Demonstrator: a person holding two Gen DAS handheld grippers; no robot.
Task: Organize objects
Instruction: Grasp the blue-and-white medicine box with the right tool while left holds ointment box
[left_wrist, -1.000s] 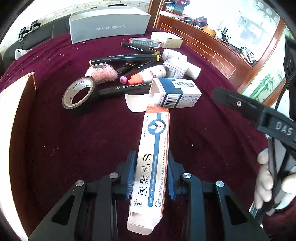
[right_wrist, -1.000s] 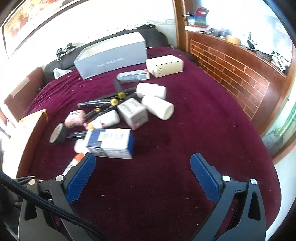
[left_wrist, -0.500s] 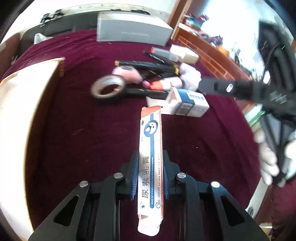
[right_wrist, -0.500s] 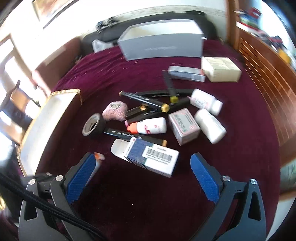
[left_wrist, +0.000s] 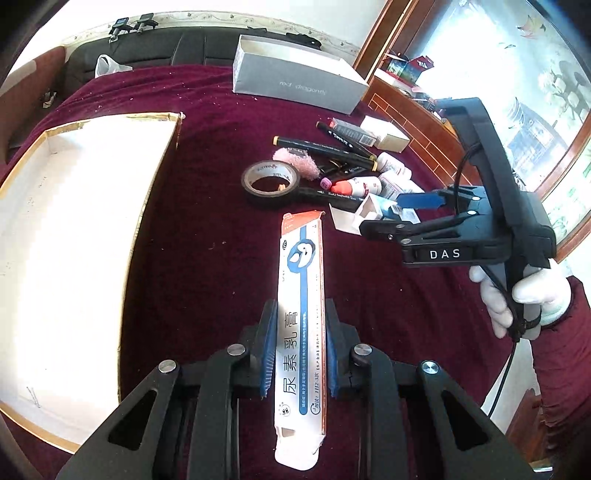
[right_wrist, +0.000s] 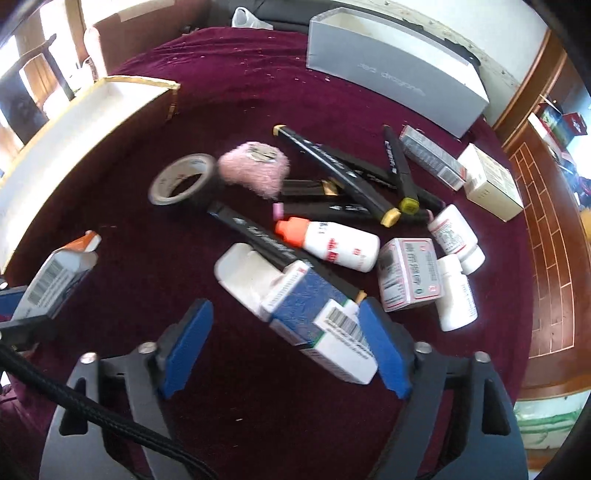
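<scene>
Left tool (left_wrist: 300, 345) is clamped on a long white-orange ointment carton (left_wrist: 301, 310), held above the maroon-covered bench (left_wrist: 207, 266), beside the open white tray (left_wrist: 74, 221). Right tool (right_wrist: 284, 347) has just been closing around the blue-white medicine box (right_wrist: 317, 310); right pad touches it, left pad stands clear, so not gripped.

Long white-and-blue carton (left_wrist: 301, 325) between left gripper (left_wrist: 299, 350) fingers (left_wrist: 267, 350), above maroon cloth (left_wrist: 207, 258).
</scene>
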